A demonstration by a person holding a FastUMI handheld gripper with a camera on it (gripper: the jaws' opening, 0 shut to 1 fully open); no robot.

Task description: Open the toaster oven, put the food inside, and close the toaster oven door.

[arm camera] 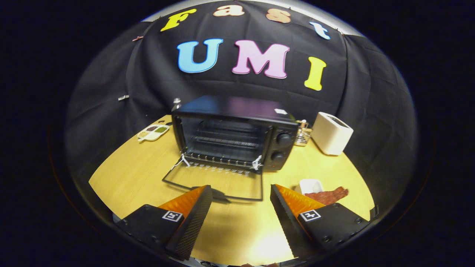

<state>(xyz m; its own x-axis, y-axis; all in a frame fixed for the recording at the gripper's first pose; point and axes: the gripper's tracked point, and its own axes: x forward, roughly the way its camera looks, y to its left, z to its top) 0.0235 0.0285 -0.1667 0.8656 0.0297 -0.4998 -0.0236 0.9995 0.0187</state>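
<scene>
A black toaster oven stands on the wooden table beyond my fingers. Its glass door lies folded down flat, its front rim just ahead of the fingertips. The wire rack inside shows bare. A reddish strip of food lies on the table to the right of the door, beside a small white dish, just beyond my right finger. My gripper is open, its fingers wide apart, with nothing between them.
A white toaster stands to the right of the oven, with a small wire holder between them. A divided condiment tray lies at the oven's left. A small bottle peeks from behind the oven.
</scene>
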